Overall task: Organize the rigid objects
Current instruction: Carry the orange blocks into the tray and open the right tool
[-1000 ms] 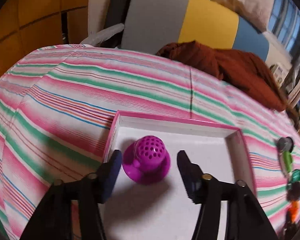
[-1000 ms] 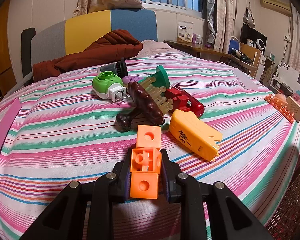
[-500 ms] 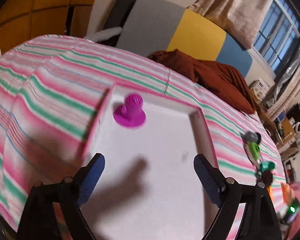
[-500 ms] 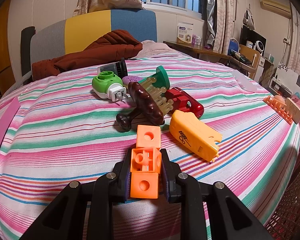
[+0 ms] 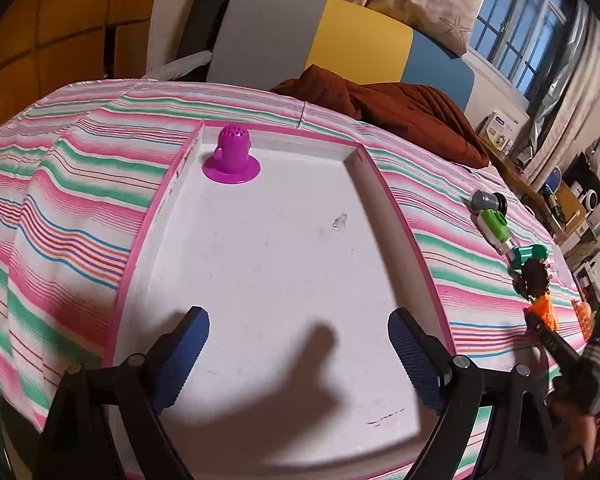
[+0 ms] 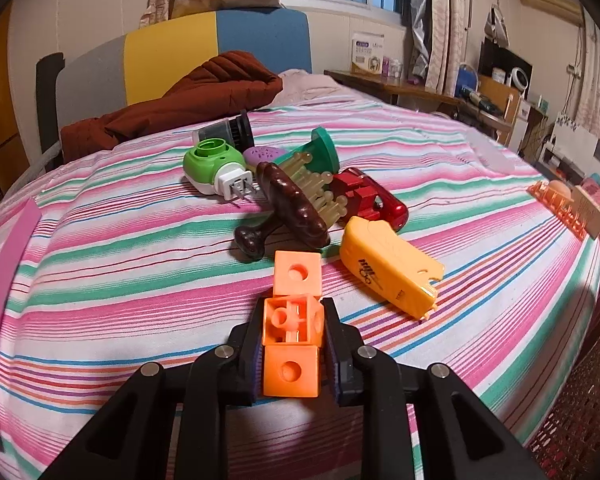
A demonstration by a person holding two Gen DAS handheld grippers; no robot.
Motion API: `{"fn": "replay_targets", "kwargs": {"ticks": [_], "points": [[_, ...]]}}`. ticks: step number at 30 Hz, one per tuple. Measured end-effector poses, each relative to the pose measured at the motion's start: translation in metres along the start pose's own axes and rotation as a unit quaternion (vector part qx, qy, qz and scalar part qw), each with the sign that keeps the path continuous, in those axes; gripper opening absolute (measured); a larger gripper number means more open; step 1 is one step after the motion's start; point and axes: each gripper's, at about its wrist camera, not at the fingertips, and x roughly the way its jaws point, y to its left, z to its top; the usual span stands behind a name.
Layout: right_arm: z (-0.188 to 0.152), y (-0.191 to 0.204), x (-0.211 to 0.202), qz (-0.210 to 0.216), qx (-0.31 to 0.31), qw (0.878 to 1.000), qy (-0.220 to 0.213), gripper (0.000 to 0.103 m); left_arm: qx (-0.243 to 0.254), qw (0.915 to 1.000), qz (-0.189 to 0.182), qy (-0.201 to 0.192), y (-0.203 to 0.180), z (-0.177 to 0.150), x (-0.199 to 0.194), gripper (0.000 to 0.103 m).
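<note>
A purple perforated cap (image 5: 233, 155) stands in the far left corner of a white tray with a pink rim (image 5: 400, 208) on the striped bed. My left gripper (image 5: 298, 354) hovers open over the tray's near end, nothing between its blue pads. In the right wrist view my right gripper (image 6: 292, 342) is shut on an orange linked-cube piece (image 6: 293, 320) resting on the bedspread. Behind it lie a yellow-orange case (image 6: 388, 270), a brown brush (image 6: 292, 210), a green plug-in device (image 6: 210, 166), a red object (image 6: 370, 200) and a green comb-like piece (image 6: 320, 152).
The tray's pink rim (image 6: 8, 252) shows at the left of the right wrist view. A brown jacket (image 5: 384, 114) lies at the headboard. An orange rack (image 6: 564, 208) sits at the bed's right edge. A desk with clutter (image 6: 480, 92) stands beyond.
My left gripper let go of the purple cap, opened wide and pulled back toward the tray's near end. The right gripper stayed shut on the orange cubes without moving.
</note>
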Motion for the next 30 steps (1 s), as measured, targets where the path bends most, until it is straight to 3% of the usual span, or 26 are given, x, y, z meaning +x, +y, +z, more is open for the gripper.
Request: {"fn": "replay_targets", "kwargs": {"ticks": [8,18,22,27,30], "points": [[0.005,0.029,-0.013,0.09,-0.002,0.996,0.021,0.023,0.023,0.9994,0.015,-0.02,0.001,-0.004,-0.011,0.096],[0.022,0.095,-0.043,0.169,-0.066,0.983,0.014,0.023,0.038,0.9984,0.028,-0.033,0.006,-0.01,-0.019,0.099],[0.031,0.127,-0.051,0.218,-0.089,0.971,0.026,0.023,0.047,0.9973,0.04,-0.04,0.007,-0.01,-0.023,0.1],[0.042,0.183,-0.055,0.296,-0.138,0.944,0.055,0.023,0.056,0.9959,0.049,-0.051,0.011,-0.012,-0.028,0.101],[0.046,0.22,-0.052,0.309,-0.179,0.932,0.066,0.023,0.06,0.9953,0.054,-0.055,0.014,-0.014,-0.03,0.101]]}}
